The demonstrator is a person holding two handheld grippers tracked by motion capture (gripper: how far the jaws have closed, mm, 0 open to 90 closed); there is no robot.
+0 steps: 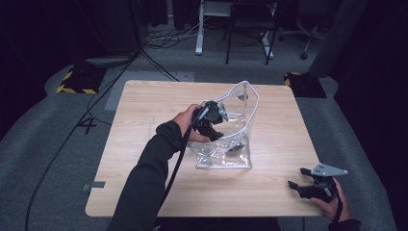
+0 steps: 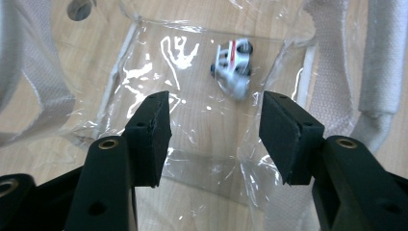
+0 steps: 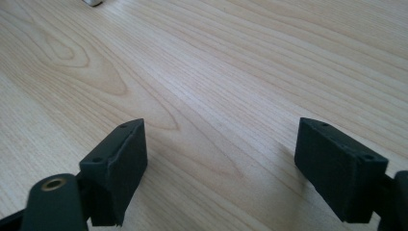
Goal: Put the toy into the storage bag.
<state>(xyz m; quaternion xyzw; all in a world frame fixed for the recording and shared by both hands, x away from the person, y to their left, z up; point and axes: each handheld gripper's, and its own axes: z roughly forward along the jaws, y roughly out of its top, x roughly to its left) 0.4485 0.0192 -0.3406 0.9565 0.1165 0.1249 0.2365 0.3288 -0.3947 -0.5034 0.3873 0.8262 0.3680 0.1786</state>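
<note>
One toy car [image 2: 233,67] lies inside one clear bag [image 1: 240,144] on one table [image 1: 144,159].

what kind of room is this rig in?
Probably a lab or recording studio, not a home. A lone wooden table stands on grey carpet amid dark curtains, with hazard-striped floor plates, loose cables and an office chair behind.

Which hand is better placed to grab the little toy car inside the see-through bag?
Left. The left gripper hangs over the clear bag, jaws apart above the toy car. The right gripper sits far off near the table corner.
</note>
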